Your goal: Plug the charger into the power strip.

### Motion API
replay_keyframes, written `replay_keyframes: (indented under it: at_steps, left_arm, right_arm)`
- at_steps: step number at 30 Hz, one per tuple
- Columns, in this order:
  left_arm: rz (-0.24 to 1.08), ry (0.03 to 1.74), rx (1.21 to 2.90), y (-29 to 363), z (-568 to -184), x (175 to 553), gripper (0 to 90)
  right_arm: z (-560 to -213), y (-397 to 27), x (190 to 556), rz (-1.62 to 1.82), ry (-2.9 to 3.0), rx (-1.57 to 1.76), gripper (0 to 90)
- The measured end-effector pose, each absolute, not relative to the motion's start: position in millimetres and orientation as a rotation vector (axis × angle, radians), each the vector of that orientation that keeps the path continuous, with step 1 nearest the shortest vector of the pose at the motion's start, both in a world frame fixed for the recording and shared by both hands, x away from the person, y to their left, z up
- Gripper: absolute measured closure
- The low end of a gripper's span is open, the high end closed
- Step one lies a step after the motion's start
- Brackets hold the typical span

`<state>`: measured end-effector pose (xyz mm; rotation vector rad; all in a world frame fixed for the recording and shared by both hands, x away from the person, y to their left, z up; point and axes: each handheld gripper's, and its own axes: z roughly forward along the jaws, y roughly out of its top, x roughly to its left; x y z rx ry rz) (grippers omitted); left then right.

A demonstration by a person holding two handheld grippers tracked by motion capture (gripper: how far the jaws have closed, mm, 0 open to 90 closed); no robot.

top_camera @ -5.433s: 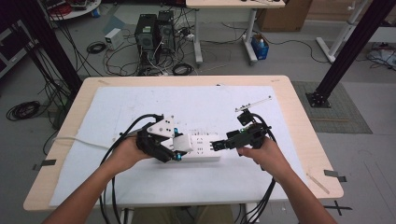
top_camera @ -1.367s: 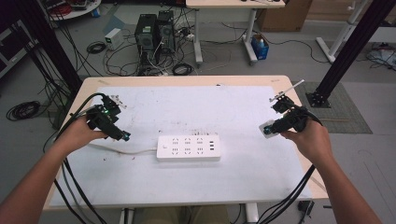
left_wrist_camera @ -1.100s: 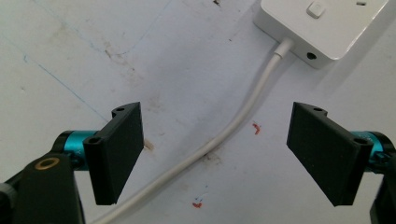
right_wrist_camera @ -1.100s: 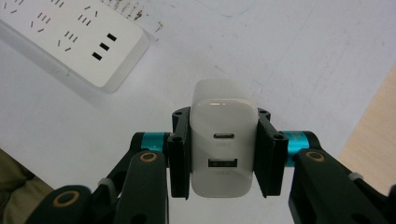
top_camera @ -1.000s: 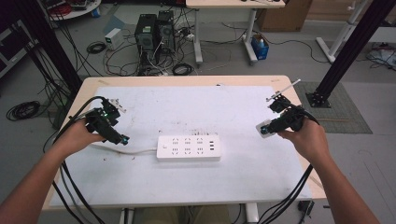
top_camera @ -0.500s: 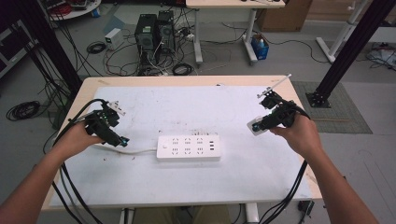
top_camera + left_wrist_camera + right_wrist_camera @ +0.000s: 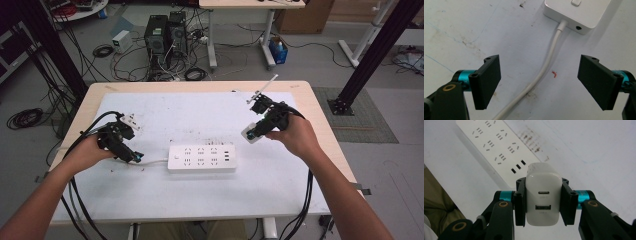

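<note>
White USB charger [image 7: 543, 195] looks light, rigid and slick, right gripper [image 7: 543, 202] fingers clamping its flat sides, left gripper [image 7: 541, 80] fingers wide.

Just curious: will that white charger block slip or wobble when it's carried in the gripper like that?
Probably not. The charger looks rigid and boxy, with flat sides squarely between the right gripper's pads. Its glossy plastic might slide if bumped. It seems light, held above the table.
</note>
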<state>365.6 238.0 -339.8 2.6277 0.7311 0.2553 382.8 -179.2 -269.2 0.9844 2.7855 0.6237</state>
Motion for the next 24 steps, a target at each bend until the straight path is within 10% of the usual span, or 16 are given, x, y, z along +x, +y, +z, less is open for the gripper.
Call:
replay_keyframes:
  at_steps: [24]
  left_arm:
    - [0.267, 0.721, 2.639, 242.1, -351.3, 362.7, 19.0]
  right_arm:
    - [-298.2, -88.7, 404.1, 0.434, 2.971, 0.371, 62.6]
